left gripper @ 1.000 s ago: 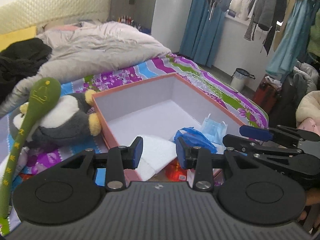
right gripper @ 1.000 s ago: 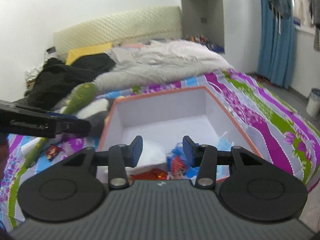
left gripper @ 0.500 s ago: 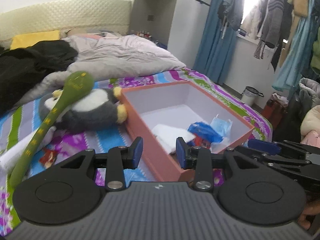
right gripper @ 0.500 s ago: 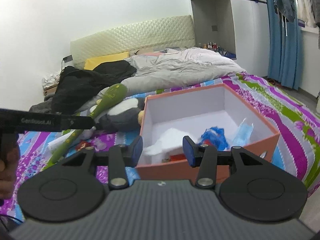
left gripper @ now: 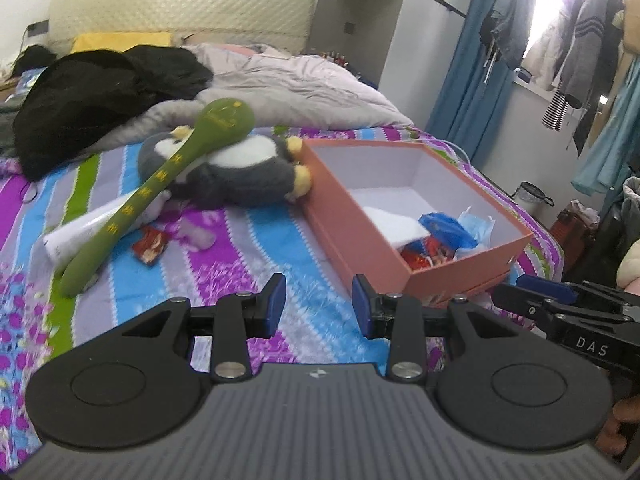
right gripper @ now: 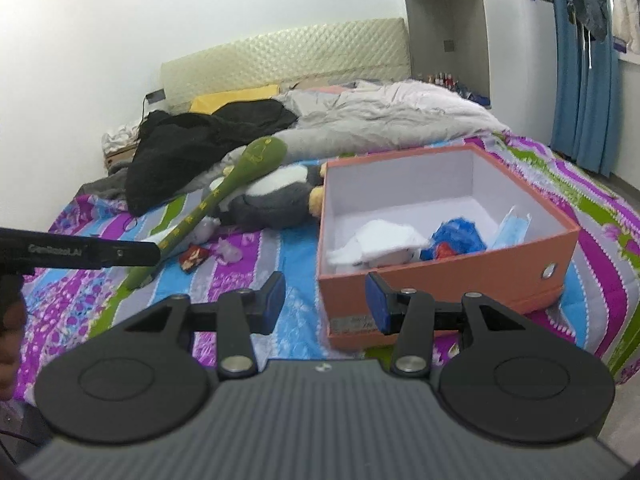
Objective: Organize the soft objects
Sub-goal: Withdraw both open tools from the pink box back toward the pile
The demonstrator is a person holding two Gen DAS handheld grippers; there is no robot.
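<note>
- Bedspread (left gripper: 256, 240) in bright stripes fills the foreground under both my tools; my left tool (left gripper: 319, 305) has its jaws apart with nothing between them, and my right tool (right gripper: 326, 301) is the same, hanging in front of the box's near left corner.
- Only my left view shows the hanging clothes (left gripper: 576, 56) and a small bin (left gripper: 530, 197) past the bed's right edge, plus my right tool's fingers poking in at lower right.
- Only my right view shows the box's (right gripper: 448, 272) near outer wall with its round eyelet, and the white cloth (right gripper: 380, 244) inside it plainly; my left tool's arm crosses in from the left there.
- The orange box sits open near the bed's right edge, holding the cloth, a blue bag (right gripper: 458, 236) and a face mask (right gripper: 514, 226).
- The plush penguin (left gripper: 236, 172) lies against the box's far left side, a green soft stick (left gripper: 160, 188) across it, a red wrapper (left gripper: 151, 245) beside.
- Clear bedspread lies between my tools and the toys.
</note>
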